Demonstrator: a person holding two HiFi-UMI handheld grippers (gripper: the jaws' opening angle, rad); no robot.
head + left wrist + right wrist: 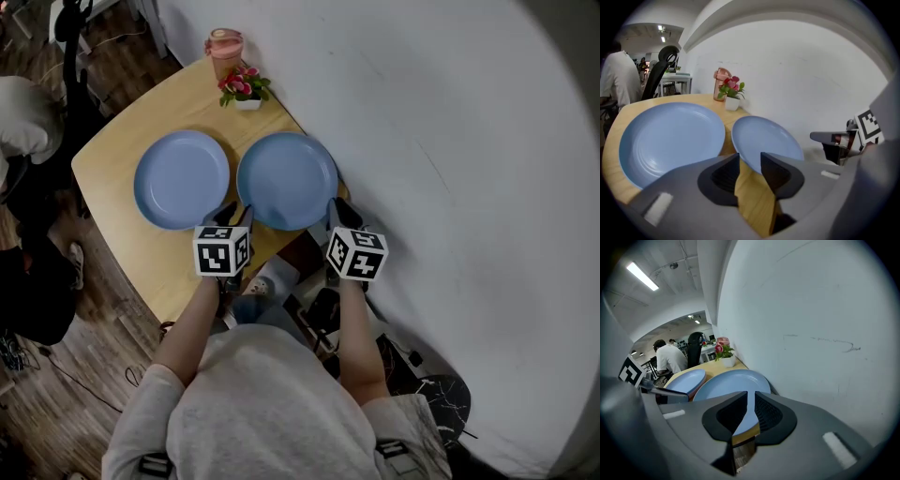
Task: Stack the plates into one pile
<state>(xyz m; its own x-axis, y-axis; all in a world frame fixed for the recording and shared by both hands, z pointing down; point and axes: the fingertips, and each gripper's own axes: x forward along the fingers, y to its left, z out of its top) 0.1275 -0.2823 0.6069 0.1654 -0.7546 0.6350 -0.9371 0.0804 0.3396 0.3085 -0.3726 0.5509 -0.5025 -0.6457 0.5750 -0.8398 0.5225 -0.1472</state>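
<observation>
Between left tool and right tool: right plate.

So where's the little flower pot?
In the head view the flower pot sits at the far corner of the table by the white wall, beside the pink cup and just beyond the right-hand blue plate.

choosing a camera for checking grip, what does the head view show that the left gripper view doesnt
Head view only: the person's forearms, the wood floor. Left gripper view only: the left gripper's jaws standing apart with bare table between. Both: the left plate beside the right plate, flower pot, pink cup, right gripper.
</observation>
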